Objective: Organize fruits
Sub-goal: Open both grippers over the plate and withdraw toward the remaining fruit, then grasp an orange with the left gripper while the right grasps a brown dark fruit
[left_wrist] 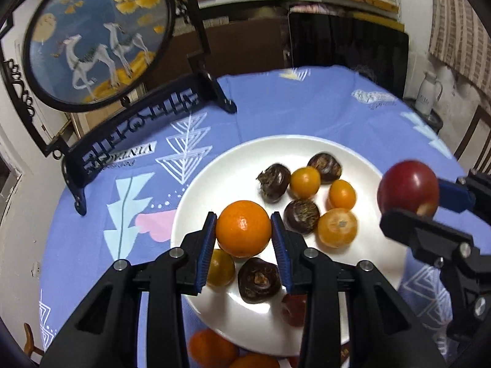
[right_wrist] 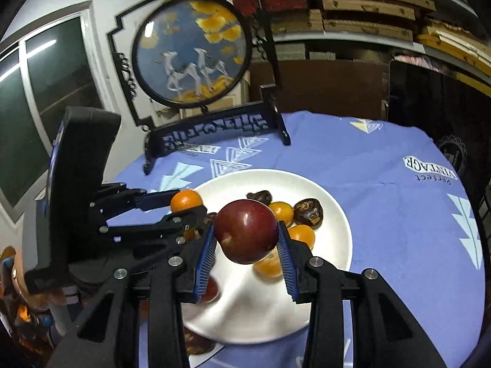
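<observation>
Now, our left gripper [left_wrist: 243, 230]: we pinch an orange [left_wrist: 243, 228] between the blue pads, lifted above the near-left part of the plate
Our right gripper [right_wrist: 245, 239]: we clamp a dark red apple [right_wrist: 245, 231] between its pads, held above the plate; from the left wrist view the same apple [left_wrist: 408, 188] shows off to the right, past the plate's rim
Plate [left_wrist: 214, 181]: white and round, we see it on the blue patterned tablecloth [left_wrist: 307, 107]
On the plate: four small orange fruits, among them one [left_wrist: 305, 182] near the middle, one [left_wrist: 342, 194] right of it and a flatter one [left_wrist: 337, 227] nearer us, mixed with dark brown chestnut-like pieces [left_wrist: 274, 182]
Under our left fingers: another brown piece [left_wrist: 258, 279] and a yellowish fruit [left_wrist: 219, 266], partly hidden
Off the plate: more orange fruit [left_wrist: 211, 349] at the near edge, blurred
Far side of the table: a round painted screen [left_wrist: 98, 36] in a black stand [left_wrist: 135, 128]
</observation>
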A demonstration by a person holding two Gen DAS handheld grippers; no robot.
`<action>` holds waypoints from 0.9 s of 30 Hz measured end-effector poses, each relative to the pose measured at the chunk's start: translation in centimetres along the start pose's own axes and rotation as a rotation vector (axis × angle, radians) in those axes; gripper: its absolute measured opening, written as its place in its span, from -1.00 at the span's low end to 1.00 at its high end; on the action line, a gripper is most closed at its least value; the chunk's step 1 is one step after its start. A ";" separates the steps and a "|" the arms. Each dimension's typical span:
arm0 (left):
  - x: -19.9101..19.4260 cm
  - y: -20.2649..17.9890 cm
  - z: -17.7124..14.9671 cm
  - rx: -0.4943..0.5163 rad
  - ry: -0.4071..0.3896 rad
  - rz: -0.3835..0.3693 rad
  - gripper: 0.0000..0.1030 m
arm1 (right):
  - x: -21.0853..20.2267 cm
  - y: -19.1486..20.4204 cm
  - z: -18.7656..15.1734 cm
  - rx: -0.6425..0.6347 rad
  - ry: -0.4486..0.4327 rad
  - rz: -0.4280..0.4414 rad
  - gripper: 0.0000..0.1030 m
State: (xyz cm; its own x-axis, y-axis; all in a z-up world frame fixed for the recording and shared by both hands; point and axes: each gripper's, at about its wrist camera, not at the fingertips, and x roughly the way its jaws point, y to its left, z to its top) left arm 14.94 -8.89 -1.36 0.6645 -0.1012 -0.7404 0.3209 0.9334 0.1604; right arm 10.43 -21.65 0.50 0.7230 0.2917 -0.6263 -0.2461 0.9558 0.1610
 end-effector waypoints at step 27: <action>-6.8 6.2 -13.9 -0.056 -0.032 -0.050 0.54 | -2.0 6.1 -11.9 -0.215 0.177 0.085 0.51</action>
State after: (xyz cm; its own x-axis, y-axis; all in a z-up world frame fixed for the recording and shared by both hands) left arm 3.00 2.40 -4.39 0.6702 -0.1583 -0.7251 0.3166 0.9446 0.0864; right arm -0.20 -16.81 -6.35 0.5746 0.3417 -0.7437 -0.4461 0.8926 0.0654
